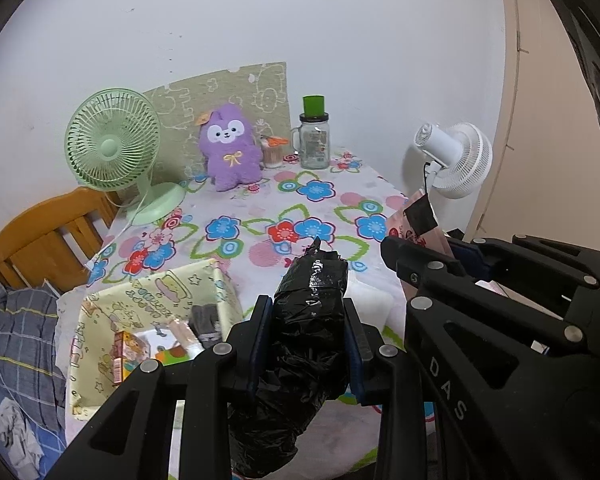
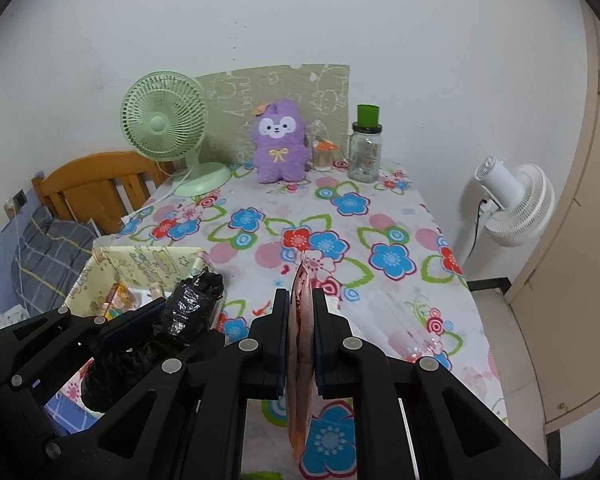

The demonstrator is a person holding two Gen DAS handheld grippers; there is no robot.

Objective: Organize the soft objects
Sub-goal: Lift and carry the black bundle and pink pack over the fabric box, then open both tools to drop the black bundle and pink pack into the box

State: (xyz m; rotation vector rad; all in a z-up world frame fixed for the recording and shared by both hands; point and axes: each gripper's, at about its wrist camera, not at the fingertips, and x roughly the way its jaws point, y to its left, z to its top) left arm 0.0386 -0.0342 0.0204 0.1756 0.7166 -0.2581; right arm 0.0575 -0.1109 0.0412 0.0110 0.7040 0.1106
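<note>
While both items are being held above the flowered table (image 2: 380,216), the black plastic roll (image 1: 312,320) is being pinched mid-length by the left gripper (image 1: 306,344), partly closed; it appears light, crushable and slippery. The flat pink packet (image 2: 300,320), thin and floppy, is being clamped edge-on by the fully closed right gripper (image 2: 301,336).

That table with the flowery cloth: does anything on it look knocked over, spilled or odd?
Nothing looks spilled or toppled. The green fan, purple plush and jar all stand upright along the wall. The only oddity is the black plastic bundle, crumpled and lumpy, clamped in the left claw above the table.
</note>
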